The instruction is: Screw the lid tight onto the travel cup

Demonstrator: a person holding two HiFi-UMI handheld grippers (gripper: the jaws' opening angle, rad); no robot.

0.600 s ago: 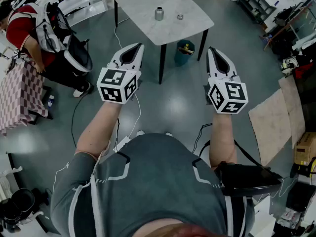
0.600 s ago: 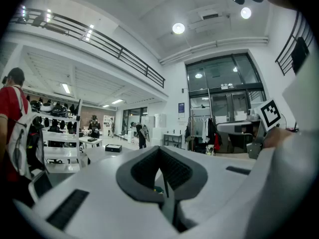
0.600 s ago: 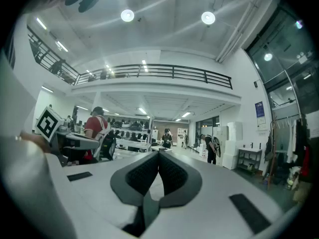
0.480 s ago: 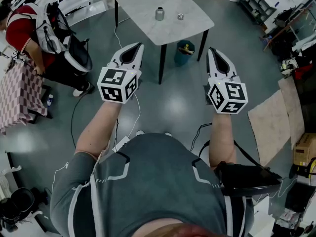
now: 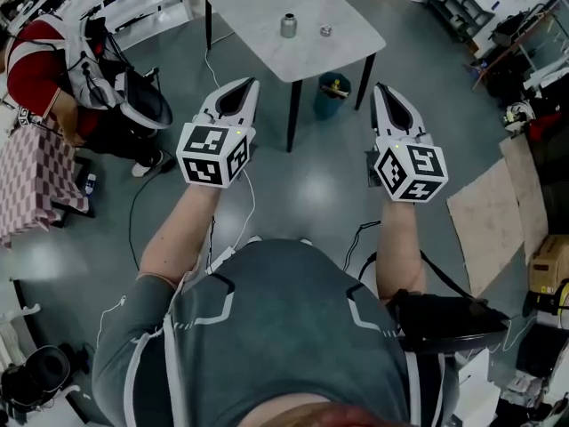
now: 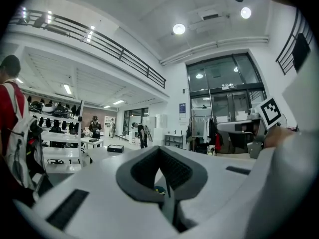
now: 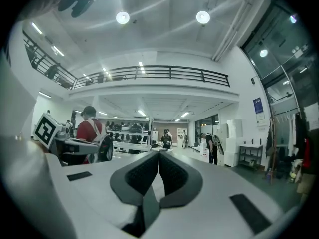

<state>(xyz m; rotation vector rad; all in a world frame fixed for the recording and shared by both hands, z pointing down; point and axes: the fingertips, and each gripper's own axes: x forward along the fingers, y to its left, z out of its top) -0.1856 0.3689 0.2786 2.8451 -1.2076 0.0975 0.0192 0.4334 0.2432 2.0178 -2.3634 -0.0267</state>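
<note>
As cup [image 5: 287, 25] and lid [image 5: 325, 30] lie on the far worktop [image 5: 252, 14], left gripper [image 5: 242, 88] and right gripper [image 5: 383, 93] are held near, fingers closed, empty.

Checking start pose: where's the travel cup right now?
Head view, top centre: the travel cup stands upright on the white table, with the lid apart, just to its right.

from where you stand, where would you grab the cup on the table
Probably the side wall at mid-height, coming level from the near left: the cup stands upright and round on the table, and the lid lies apart on its right.
</note>
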